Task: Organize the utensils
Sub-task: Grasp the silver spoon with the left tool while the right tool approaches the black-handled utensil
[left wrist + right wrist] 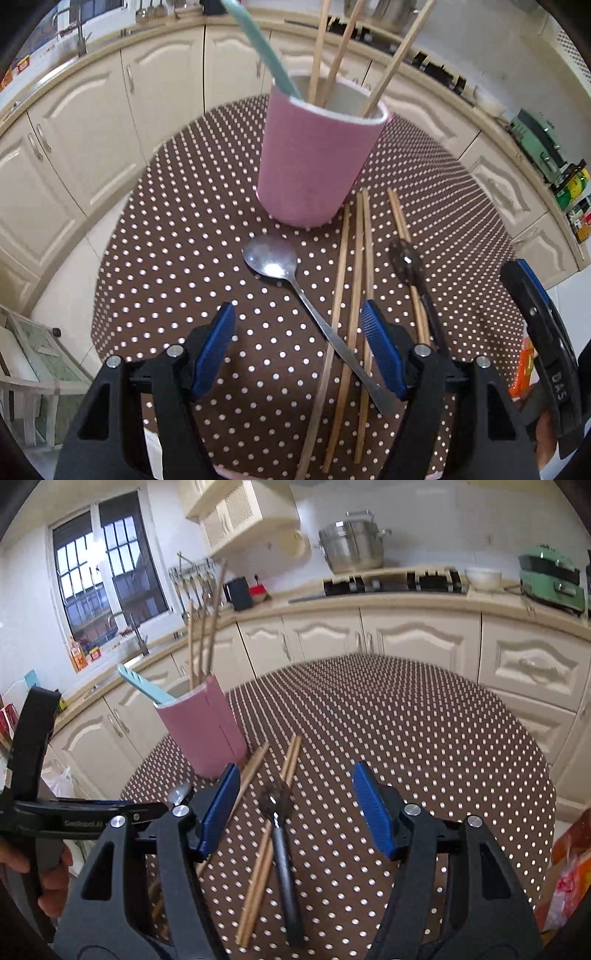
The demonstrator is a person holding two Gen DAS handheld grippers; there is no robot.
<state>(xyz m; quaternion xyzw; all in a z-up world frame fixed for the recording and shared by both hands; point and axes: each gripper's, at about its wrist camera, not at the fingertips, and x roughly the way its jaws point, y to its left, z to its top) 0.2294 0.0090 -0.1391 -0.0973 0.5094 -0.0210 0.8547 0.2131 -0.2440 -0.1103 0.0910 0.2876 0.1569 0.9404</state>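
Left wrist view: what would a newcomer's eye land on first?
The pink cup dominates the far middle of the polka-dot table, holding a teal utensil and three chopsticks. In front of it lie a metal spoon and loose chopsticks, between the open left tool fingers.

Metal spoon, loose chopsticks and dark utensil lie before upright pink holder.

table: dotted cloth | holder | spoon | chopsticks | dark utensil
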